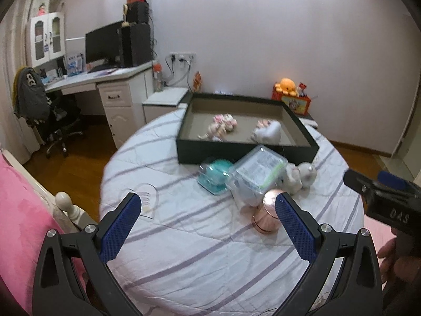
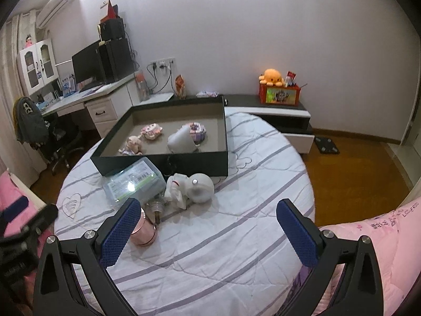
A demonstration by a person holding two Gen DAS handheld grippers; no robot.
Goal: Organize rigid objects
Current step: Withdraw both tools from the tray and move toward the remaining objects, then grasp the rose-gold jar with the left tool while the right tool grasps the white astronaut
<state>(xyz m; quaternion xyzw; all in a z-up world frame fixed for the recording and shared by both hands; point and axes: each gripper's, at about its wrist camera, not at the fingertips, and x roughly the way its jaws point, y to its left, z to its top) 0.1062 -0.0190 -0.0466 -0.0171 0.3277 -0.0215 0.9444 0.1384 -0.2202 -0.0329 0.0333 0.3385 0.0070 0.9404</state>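
Observation:
A dark shallow box (image 1: pixel 247 155) (image 2: pixel 160 164) lies on a round striped bed and holds several small toys and a white cup (image 2: pixel 181 142). In front of it lie a clear plastic case (image 1: pixel 259 173) (image 2: pixel 134 181), a teal dome (image 1: pixel 217 175), a white figure (image 1: pixel 302 177) (image 2: pixel 193 188) and a rose-gold cylinder (image 1: pixel 267 217) (image 2: pixel 144 233). My left gripper (image 1: pixel 208 210) is open above the bed, the cylinder by its right finger. My right gripper (image 2: pixel 208 216) is open, the cylinder by its left finger. The right gripper also shows in the left wrist view (image 1: pixel 381 192).
A desk (image 1: pixel 105 79) with monitor and an office chair (image 1: pixel 52 121) stand at the left. A low cabinet (image 2: pixel 265 110) with an orange plush (image 2: pixel 272 77) on a red box is behind the bed. Pink bedding (image 2: pixel 368 237) lies at the sides. Wooden floor surrounds the bed.

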